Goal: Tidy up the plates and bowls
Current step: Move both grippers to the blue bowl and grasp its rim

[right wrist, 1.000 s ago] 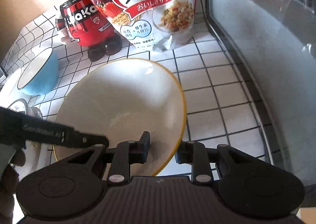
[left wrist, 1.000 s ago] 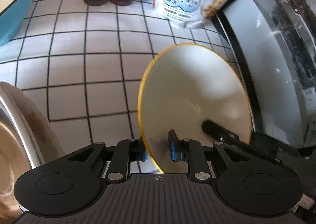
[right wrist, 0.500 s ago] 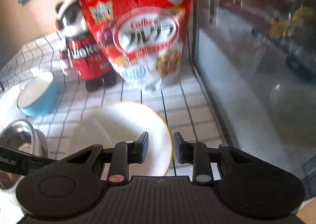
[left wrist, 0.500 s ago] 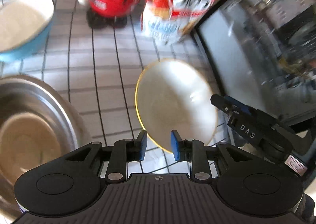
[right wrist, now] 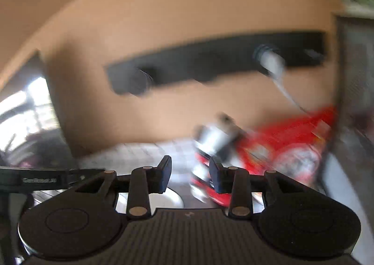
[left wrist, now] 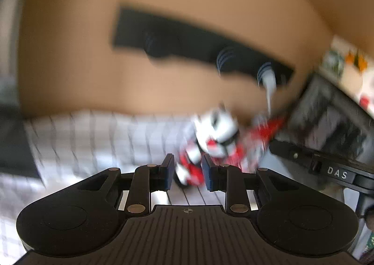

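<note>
Both views are blurred and point up at the tan wall. My left gripper (left wrist: 188,175) is open and empty, raised above the tiled counter (left wrist: 105,138). My right gripper (right wrist: 190,176) is open and empty too. A pale rounded edge of a bowl (right wrist: 168,199) shows just below the right gripper's left finger. The yellow-rimmed white bowl and the steel bowl are out of view. The right gripper's body (left wrist: 336,175) shows at the right of the left wrist view; the left gripper's body (right wrist: 39,180) shows at the left of the right wrist view.
A red and white figure-shaped bottle (left wrist: 217,138) and a red cereal bag (right wrist: 292,148) stand at the back of the counter. A black power strip (left wrist: 198,47) hangs on the wall. A dark appliance (left wrist: 327,115) stands at the right.
Both grippers have let go of the yellow-rimmed bowl and lifted away, tilting up toward the wall. The bowls have dropped out of view.
</note>
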`<action>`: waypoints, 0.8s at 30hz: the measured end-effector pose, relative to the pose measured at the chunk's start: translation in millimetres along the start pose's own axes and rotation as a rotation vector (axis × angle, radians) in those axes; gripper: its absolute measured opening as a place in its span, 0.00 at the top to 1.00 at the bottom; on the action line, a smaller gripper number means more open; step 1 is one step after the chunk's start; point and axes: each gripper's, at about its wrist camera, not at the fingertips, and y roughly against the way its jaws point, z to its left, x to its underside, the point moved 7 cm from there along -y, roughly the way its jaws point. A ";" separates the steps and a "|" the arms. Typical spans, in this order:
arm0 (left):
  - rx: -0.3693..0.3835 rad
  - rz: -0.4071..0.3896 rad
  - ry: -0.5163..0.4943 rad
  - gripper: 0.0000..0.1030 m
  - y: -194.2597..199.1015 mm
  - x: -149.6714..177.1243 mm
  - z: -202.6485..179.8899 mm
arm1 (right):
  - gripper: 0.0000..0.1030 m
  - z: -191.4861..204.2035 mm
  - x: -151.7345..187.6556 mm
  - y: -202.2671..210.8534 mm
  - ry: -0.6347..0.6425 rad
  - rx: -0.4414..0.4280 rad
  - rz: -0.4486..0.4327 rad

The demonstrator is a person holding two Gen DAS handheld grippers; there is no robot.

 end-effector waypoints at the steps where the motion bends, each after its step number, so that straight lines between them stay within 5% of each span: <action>1: -0.004 -0.036 -0.003 0.72 7.9 -11.4 6.7 | 0.59 14.8 -11.6 -3.2 0.016 -0.027 -0.012; 3: -0.020 -0.089 -0.007 0.72 21.3 -29.1 20.0 | 0.47 37.0 -26.1 -8.5 0.052 -0.057 -0.025; 6: -0.038 -0.086 -0.006 0.72 23.2 -43.9 38.6 | 0.44 59.7 -34.4 -25.2 0.119 -0.061 -0.009; 12: -0.051 0.137 0.075 0.72 -35.9 -20.0 71.4 | 0.44 46.2 -5.9 -71.6 0.096 -0.046 0.137; 17: -0.087 0.286 0.110 0.72 -105.6 17.1 95.7 | 0.44 7.3 39.2 -105.6 0.062 0.086 0.190; 24: -0.140 0.432 0.099 0.72 -172.7 49.5 126.2 | 0.46 -26.4 112.3 -128.3 -0.092 0.053 0.384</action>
